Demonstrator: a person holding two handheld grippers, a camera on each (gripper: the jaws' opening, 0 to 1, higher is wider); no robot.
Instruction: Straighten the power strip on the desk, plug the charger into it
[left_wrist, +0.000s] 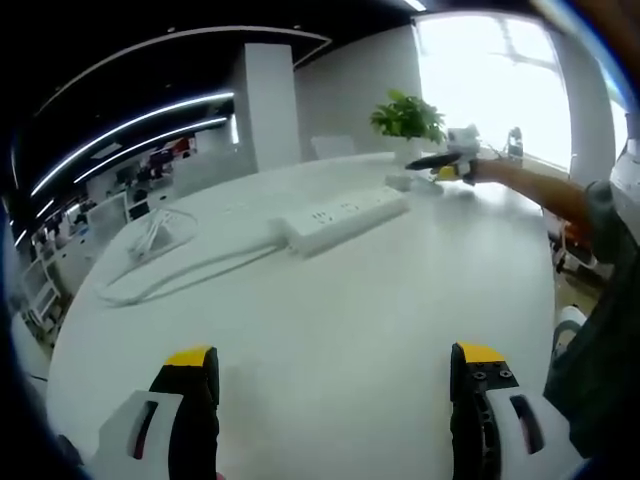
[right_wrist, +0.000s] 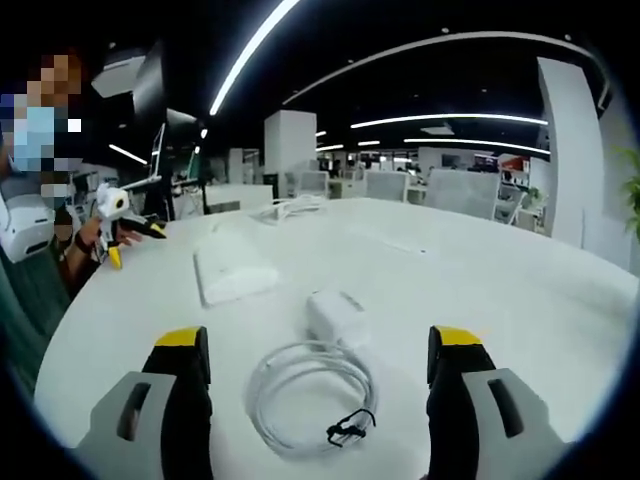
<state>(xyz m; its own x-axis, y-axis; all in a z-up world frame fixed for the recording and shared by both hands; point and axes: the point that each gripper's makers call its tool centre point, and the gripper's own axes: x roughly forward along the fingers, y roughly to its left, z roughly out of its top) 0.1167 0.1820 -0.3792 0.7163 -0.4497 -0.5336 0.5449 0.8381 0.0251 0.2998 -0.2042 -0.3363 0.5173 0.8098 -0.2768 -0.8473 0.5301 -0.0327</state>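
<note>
left gripper jaws apart | right gripper jaws apart | charger, power strip: no legible writing

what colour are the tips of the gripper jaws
Yellow caps over black jaws, clearest in the right gripper view on the right gripper.

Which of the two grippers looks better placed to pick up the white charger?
Probably the right gripper: the white square charger and its coiled white cable lie just beyond its open jaws. The left gripper faces the long white power strip, farther off.
</note>
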